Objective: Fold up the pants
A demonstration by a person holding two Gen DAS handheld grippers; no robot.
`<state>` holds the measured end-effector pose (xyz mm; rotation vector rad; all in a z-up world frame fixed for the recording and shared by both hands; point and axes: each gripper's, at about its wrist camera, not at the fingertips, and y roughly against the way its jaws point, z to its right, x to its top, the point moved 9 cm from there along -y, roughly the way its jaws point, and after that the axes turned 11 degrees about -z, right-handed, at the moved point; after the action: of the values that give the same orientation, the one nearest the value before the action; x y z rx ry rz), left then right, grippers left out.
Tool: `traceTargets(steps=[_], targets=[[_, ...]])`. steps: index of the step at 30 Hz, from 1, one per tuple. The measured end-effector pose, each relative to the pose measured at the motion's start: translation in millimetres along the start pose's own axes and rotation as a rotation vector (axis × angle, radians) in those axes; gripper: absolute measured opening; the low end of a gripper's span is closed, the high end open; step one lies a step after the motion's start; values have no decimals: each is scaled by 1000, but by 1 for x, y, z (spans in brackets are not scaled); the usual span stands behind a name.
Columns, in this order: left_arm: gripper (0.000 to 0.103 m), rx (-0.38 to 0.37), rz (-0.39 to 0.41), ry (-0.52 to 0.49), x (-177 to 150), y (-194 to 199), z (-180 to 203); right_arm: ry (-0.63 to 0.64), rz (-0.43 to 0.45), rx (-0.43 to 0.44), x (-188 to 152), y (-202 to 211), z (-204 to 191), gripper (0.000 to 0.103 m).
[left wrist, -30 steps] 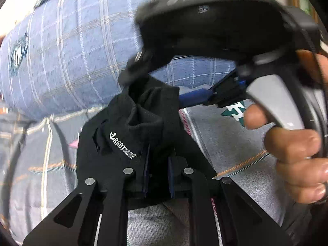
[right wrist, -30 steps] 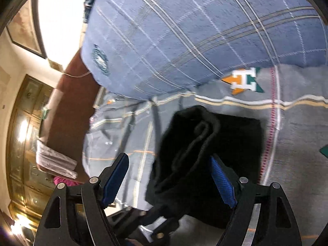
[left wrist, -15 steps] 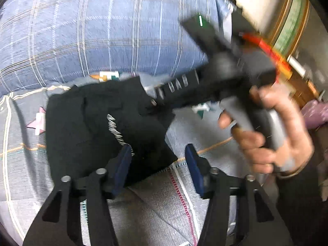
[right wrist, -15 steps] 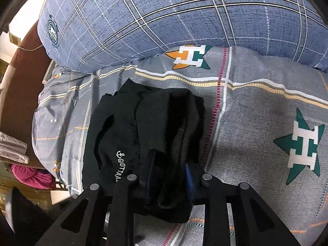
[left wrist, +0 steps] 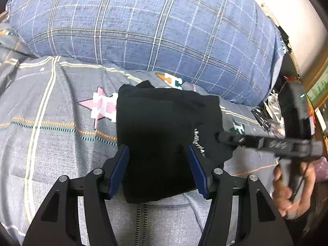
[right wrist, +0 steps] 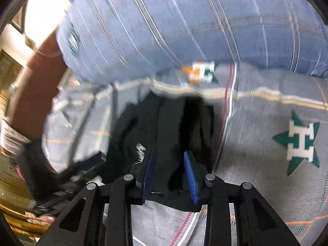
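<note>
One pair of black pants (left wrist: pixel 164 135), folded into a bundle on the bedspread (left wrist: pixel 51 143); one blue plaid pillow (left wrist: pixel 143 24) along its far edge; two grippers, left (left wrist: pixel 157 170) and right (right wrist: pixel 168 170); three star patches in the left view.

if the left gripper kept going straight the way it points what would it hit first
Most likely the folded black pants, lying directly ahead between the left gripper's open fingers, with the blue plaid pillow beyond; depth is hard to judge.

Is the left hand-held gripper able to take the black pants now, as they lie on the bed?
Probably yes. The left hand-held gripper is open, its fingers either side of the folded black pants, with nothing between them.
</note>
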<state>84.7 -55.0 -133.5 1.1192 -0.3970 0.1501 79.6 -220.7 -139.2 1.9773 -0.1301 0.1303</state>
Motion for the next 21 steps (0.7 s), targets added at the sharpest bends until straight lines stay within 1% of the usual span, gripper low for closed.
traceTargets(steps=[2,3,4,5,7,8,9,10,11,13,14,15,17,18,19,20,21], targets=[[58,9,-17,6,-5,-5,-3,-10,-42,34,-3,-15,-1,31],[58,21,-21,4,-7,-7,-3,-4,-49,38,-4,-19,-3,24],[58,35,-23,-1,-8,-8,-5,6,-40,13,-4,-17,-5,18],[58,46,-24,-9,-8,-8,-6,24,-29,-10,-5,-13,-8,14],[58,34,-22,2,-9,-5,-10,49,-5,-6,-8,2,-14,6],[58,20,-23,15,-9,-4,-12,63,14,-29,-10,12,-14,5],[58,11,-26,29,-8,-4,-15,75,28,-87,-13,17,-10,4],[58,6,-31,41,-8,-4,-19,80,26,-124,-15,17,-6,4],[58,1,-38,47,-7,-8,-22,77,4,-142,-18,10,-2,4],[58,-16,-67,72,-9,-14,-24,60,-61,-160,-22,-15,7,4],[58,-29,-81,80,-10,-18,-24,60,-87,-188,-22,-26,11,5],[58,-35,-88,84,-10,-20,-25,59,-94,-200,-21,-30,13,5],[58,-37,-89,92,-11,-18,-26,74,-79,-194,-22,-25,10,6],[58,-46,-88,99,-11,-17,-27,101,-67,-181,-22,-20,6,11],[58,-63,-89,109,-10,-15,-29,108,-58,-167,-22,-15,5,11],[58,-80,-92,122,-10,-14,-31,96,-45,-134,-21,-10,5,15],[58,-98,-97,135,-10,-14,-33,71,-25,-76,-19,-2,7,31]])
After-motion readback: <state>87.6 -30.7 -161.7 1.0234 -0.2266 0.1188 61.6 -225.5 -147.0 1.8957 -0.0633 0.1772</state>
